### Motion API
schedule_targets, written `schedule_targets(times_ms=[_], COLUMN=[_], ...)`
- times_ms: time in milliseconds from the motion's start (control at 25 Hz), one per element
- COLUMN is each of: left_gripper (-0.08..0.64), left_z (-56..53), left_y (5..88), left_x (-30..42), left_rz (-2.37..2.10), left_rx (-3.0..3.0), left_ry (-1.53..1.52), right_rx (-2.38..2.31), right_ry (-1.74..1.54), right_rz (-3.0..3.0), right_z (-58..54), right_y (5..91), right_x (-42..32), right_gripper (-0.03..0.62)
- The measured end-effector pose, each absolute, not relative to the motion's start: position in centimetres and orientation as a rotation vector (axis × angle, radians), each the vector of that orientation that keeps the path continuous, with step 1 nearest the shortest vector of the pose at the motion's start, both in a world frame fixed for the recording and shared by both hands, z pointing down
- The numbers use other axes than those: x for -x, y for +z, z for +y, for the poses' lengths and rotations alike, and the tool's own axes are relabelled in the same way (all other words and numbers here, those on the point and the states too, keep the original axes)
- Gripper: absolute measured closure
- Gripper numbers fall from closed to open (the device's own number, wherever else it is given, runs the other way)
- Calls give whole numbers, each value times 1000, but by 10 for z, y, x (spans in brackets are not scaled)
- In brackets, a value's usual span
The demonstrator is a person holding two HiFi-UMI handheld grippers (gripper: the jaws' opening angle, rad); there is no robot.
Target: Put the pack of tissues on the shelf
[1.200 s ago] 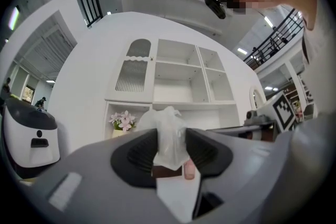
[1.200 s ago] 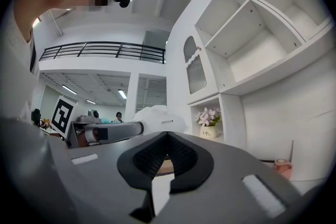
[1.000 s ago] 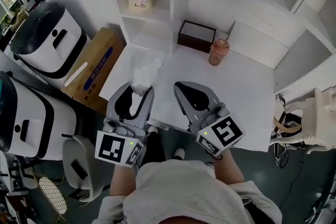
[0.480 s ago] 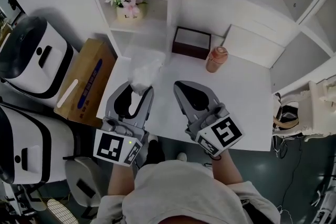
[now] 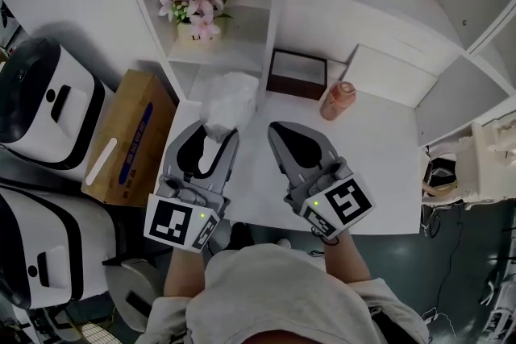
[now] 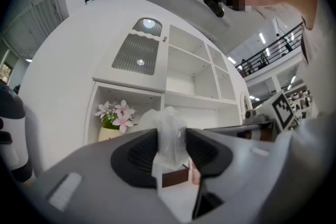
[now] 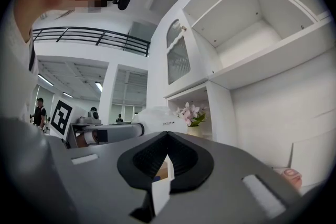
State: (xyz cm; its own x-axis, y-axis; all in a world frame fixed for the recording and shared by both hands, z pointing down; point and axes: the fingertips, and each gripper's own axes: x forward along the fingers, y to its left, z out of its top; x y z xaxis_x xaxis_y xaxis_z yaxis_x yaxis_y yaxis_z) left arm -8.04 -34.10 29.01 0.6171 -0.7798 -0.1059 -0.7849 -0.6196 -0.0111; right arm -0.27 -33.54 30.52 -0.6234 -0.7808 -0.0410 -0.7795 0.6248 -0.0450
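Tissue pack [image 5: 227, 97] sits clamped between the left gripper's [image 5: 216, 134] fingers, bulging past their tips toward the shelf [image 5: 242, 44] just ahead. The right gripper [image 5: 280, 133], pinched together and empty, waits alongside.

No word or number can be read outright. The left tool [image 5: 214, 134] and the right tool [image 5: 278, 133] each carry a black-and-white square marker, face up on the left cube [image 5: 182, 225] and the right cube [image 5: 339, 205]. The flower pot [image 5: 193, 30] bears small dark lettering, too small to read. The cardboard box [image 5: 129, 137] has a blue strip of illegible print. The pack of tissues [image 7: 155, 117] shows one line of tiny characters, unreadable.
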Motion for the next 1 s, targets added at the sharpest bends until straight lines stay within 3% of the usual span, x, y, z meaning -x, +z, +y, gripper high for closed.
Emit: schedule_targets(times_ms=[1000], left_gripper=[397], left_z=[-408], left_y=[304], left_x=[99], left_rz=[1174], left_rx=[2878], left_ry=[129], right_rx=[1593], right_ry=[-13], right_rz=[2683], right_z=[-372], right_y=[308], right_x=[19], right_gripper=[592])
